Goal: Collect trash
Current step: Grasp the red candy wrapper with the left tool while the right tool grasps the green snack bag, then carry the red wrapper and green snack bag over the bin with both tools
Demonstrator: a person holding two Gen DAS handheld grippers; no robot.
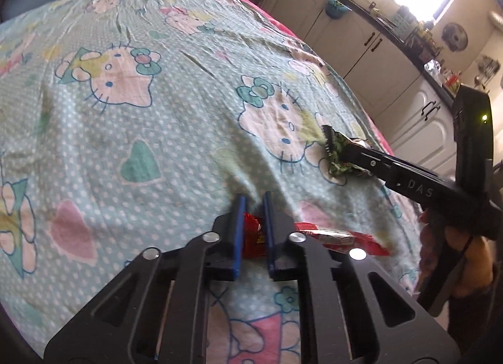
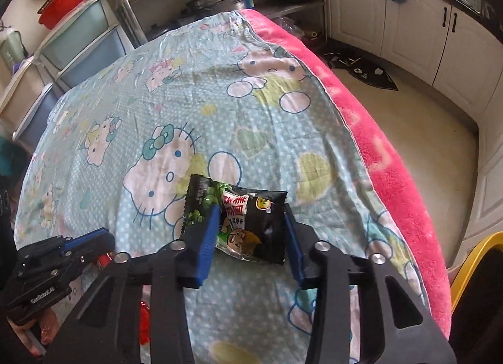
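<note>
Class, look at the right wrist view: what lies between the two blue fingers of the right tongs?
The black and green snack packet lies on the cartoon-cat sheet between the open right tongs' fingers, seen in the right wrist view.

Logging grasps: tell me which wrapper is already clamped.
The red wrapper, pinched by the left hand-held gripper; the black-green wrapper sits between open fingers.

The cloth (image 2: 176, 87) covers the tabletop. The snack packet (image 2: 248, 216) lies on the cloth near the right edge, between the fingers of the right hand-held gripper (image 2: 251, 238). The wrapper (image 1: 339, 238) lies on the cloth nearer the front, to the left of the packet, with one end between the fingers of the left hand-held gripper (image 1: 254, 232). Cabinets (image 2: 408, 27) stand right of the tabletop; drawers (image 2: 78, 40) stand at its far left.
</note>
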